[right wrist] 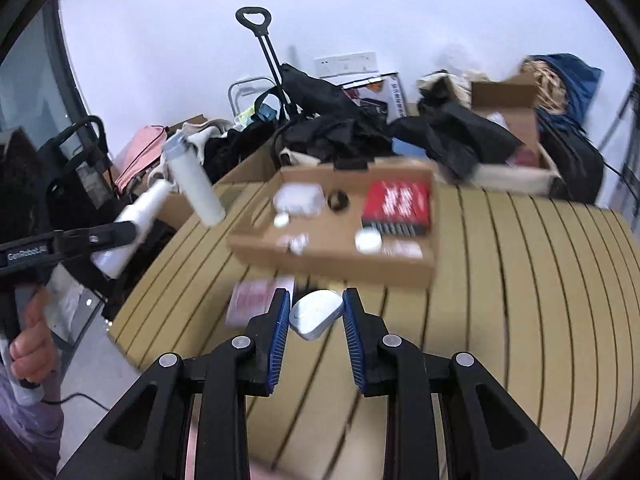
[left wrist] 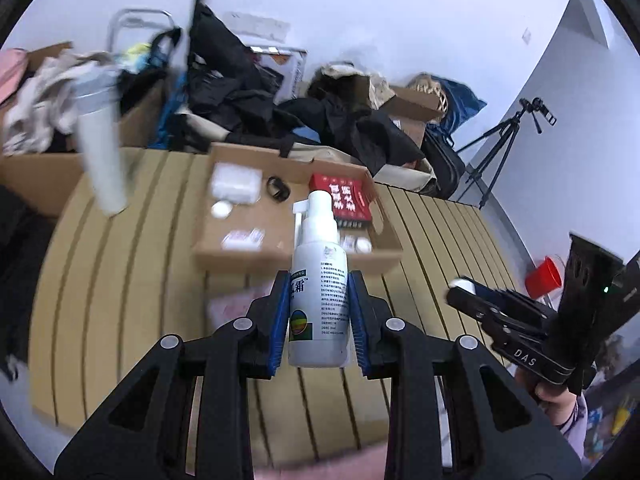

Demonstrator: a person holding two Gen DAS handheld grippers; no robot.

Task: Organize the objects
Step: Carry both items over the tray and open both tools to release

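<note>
My left gripper (left wrist: 318,316) is shut on a white spray bottle (left wrist: 318,300) and holds it upright above the slatted table (left wrist: 120,300). In the right wrist view the same bottle (right wrist: 132,224) shows at the left. My right gripper (right wrist: 316,316) is shut on a small white oval case (right wrist: 316,314); in the left wrist view that gripper (left wrist: 464,290) is at the right. A shallow cardboard tray (left wrist: 256,256) lies ahead with a red box (left wrist: 344,200), a black ring (left wrist: 278,189) and small white items.
A tall white tumbler (left wrist: 98,144) stands at the table's left. A pink packet (right wrist: 256,300) lies in front of the tray (right wrist: 340,268). Boxes, black clothes and bags pile up behind. A tripod (left wrist: 504,140) and a red cup (left wrist: 544,278) are at the right.
</note>
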